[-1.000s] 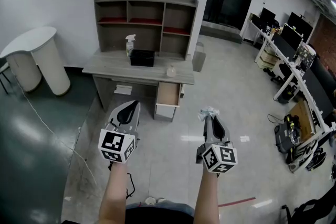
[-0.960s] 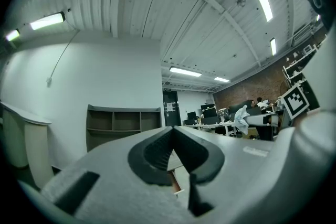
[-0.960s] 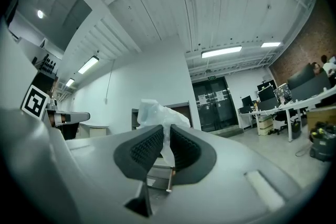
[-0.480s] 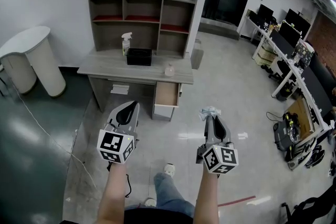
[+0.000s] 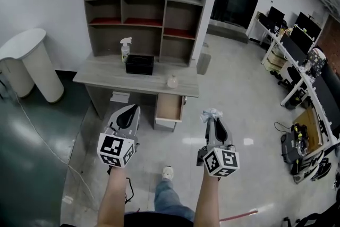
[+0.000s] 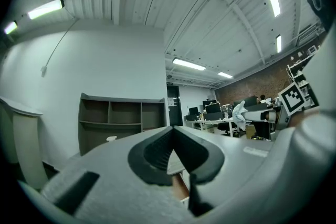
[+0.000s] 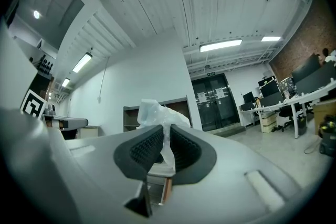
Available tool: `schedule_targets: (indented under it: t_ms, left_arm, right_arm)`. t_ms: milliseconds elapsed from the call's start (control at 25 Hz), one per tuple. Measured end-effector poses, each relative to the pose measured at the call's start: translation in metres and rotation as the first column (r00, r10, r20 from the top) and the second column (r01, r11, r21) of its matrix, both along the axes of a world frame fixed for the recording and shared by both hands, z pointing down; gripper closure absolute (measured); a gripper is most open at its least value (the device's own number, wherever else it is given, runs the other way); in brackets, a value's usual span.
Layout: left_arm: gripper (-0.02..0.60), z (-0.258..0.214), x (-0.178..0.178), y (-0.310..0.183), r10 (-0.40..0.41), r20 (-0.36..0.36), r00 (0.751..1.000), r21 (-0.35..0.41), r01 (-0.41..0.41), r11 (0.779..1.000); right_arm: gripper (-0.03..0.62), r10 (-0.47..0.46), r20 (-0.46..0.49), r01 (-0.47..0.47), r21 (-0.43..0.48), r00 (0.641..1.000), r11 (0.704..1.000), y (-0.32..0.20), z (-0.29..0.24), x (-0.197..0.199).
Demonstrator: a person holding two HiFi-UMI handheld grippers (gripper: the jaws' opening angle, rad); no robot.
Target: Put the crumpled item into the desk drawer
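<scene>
Crumpled item (image 5: 211, 113): we see thin, white, crinkly plastic.
Desk (image 5: 106, 73): grey wood, dull.
Drawer (image 5: 170, 106): brown wood inside.
Floor (image 5: 239, 103): smooth, shiny.
Right gripper (image 7: 164, 132) pads (image 7: 144, 150): we see black, ridged, dull rubber.

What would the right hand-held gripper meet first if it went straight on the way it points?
Nothing near: the right hand-held gripper, shut on the crumpled item, faces bare floor. Beyond that, the desk's open drawer lies roughly in line and is probably first, though depth is hard to judge.
</scene>
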State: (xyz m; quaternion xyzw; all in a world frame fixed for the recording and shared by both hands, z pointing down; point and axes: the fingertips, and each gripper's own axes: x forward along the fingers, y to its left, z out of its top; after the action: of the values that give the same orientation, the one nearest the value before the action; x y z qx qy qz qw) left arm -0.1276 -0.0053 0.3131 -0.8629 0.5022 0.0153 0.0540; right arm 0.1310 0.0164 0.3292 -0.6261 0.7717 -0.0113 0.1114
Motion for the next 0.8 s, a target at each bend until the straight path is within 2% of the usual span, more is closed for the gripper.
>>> schedule_targets:
  t_ms: [240, 640, 800]
  left_arm:
    - [0.577, 0.005, 0.009, -0.086, -0.027, -0.005, 1.000, -0.011, 0.027, 1.000]
    - [0.577, 0.017, 0.044, -0.253, -0.066, -0.016, 0.998, -0.046, 0.065, 0.997]
    - [0.577, 0.035, 0.052, -0.294, -0.087, -0.012, 0.996, -0.079, 0.086, 0.993]
  right_arm:
    - [0.539, -0.033, -0.002, 0.033, -0.016, 0.999, 0.999, -0.093, 0.005, 0.008]
    - [0.539, -0.110, -0.032, 0.109, -0.052, 0.993, 0.993, -0.270, 0.010, 0.030]
    - [0.539, -0.146, -0.030, 0.143, -0.081, 0.989, 0.986, -0.320, 0.026, 0.032]
